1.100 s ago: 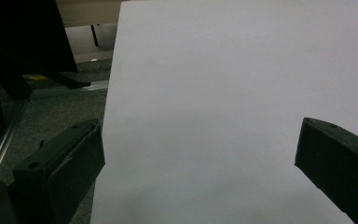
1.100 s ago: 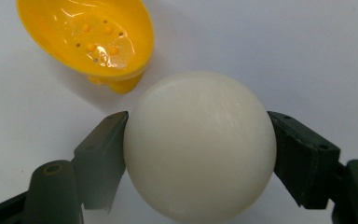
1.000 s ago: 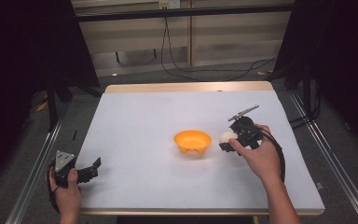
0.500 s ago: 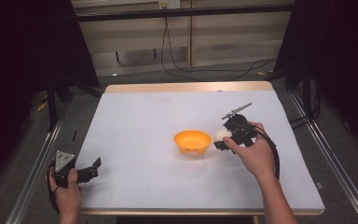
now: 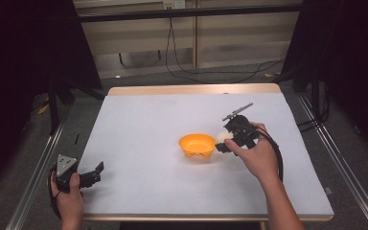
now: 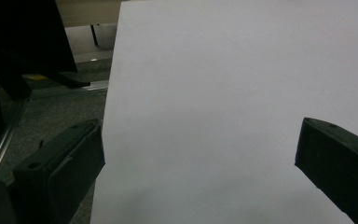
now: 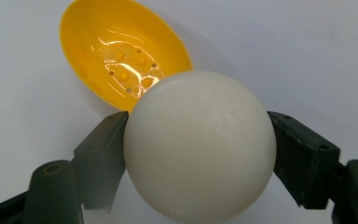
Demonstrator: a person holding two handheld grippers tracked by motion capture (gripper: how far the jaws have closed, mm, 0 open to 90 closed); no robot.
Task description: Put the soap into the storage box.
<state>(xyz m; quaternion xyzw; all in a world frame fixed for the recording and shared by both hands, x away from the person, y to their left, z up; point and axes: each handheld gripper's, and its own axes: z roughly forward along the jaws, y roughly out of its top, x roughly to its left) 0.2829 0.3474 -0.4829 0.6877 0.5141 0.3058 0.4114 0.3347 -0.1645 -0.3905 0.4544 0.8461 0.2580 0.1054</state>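
Between the two black jaws of the right gripper (image 7: 199, 158) sits a white ball (image 7: 199, 147), squeezed on both sides and lifted off the table, right beside the rim of the orange bowl (image 5: 197, 145). Picking up the ball looks done; what seems left is to carry it over the bowl, which is empty, and let go. The bowl stands near the middle of the table (image 5: 139, 124), with small holes in its bottom. The left gripper (image 5: 95, 173) rests near the front left corner, well apart from the bowl, its jaws spread wide with nothing between them. The table top is a plain pale sheet with a wooden edge at the far side. Around it the room is dark, with metal rails along both sides and cables (image 5: 182, 62) trailing on the floor behind.
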